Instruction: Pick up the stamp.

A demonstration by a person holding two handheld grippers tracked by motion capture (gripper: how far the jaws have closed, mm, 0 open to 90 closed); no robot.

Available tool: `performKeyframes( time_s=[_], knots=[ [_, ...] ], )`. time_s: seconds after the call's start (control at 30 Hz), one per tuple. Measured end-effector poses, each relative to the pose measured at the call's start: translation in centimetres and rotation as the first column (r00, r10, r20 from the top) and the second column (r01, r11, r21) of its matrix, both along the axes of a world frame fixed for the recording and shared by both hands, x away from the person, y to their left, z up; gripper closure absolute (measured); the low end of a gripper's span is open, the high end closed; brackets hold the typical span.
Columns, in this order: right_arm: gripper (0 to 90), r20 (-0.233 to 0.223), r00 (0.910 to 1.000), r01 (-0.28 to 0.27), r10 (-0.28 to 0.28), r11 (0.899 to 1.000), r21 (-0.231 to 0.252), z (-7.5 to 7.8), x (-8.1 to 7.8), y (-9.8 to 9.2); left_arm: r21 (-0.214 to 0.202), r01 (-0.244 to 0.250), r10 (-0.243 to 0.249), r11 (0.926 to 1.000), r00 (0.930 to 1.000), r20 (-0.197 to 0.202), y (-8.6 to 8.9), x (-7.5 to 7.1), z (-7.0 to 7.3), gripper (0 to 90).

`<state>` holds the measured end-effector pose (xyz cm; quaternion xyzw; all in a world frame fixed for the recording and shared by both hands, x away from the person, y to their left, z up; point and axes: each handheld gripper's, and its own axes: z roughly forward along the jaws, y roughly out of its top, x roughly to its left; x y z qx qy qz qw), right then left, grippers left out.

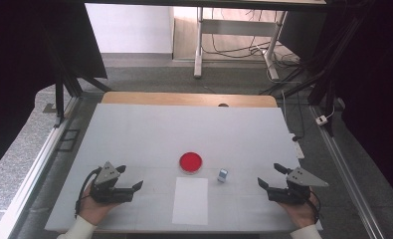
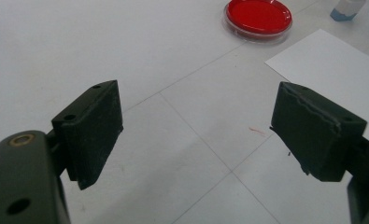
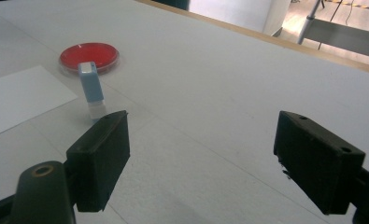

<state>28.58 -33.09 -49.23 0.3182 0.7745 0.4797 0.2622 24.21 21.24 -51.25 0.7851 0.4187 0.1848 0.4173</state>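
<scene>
Reaching comes first: both grippers empty, jaws apart. Right gripper point(image 1: 271, 176) nearest small blue stamp point(image 1: 223, 175), frame centre; approach level, straddle body. Left gripper point(image 1: 130, 177) steadies red dish point(image 1: 190, 162).

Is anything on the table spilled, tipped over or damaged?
Nothing stands out. The red dish lies flat, the small blue and white block stands upright beside it, and the white sheet lies flat and square to the table. No spill is visible.
</scene>
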Motion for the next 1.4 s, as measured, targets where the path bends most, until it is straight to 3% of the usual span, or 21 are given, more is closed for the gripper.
performKeyframes(
  time_s=[0.23, 0.73, 1.4],
  knots=[
    [18.4, -0.002, 0.9999, -0.016, 0.016, 0.999, -0.027, -0.5, 0.0, 0.4, -0.006, -0.002, 0.002, 1.0, 1.0, 0.001, 0.2, 0.1, 0.0, 16.7],
    [19.9, -0.019, 0.9997, -0.015, 0.014, 0.999, -0.036, -0.6, 0.0, 0.6, -0.015, -0.009, 0.009, 0.9998, 0.9997, 0.021, 0.3, 0.0, 0.1, 17.5],
    [22.2, -0.005, 0.9995, -0.033, 0.033, 0.999, 0.003, 0.7, -0.1, 1.6, 0.014, 0.008, -0.008, 0.9999, 0.9999, 0.014, 0.0, 0.2, -0.2, 18.9]
  ],
)
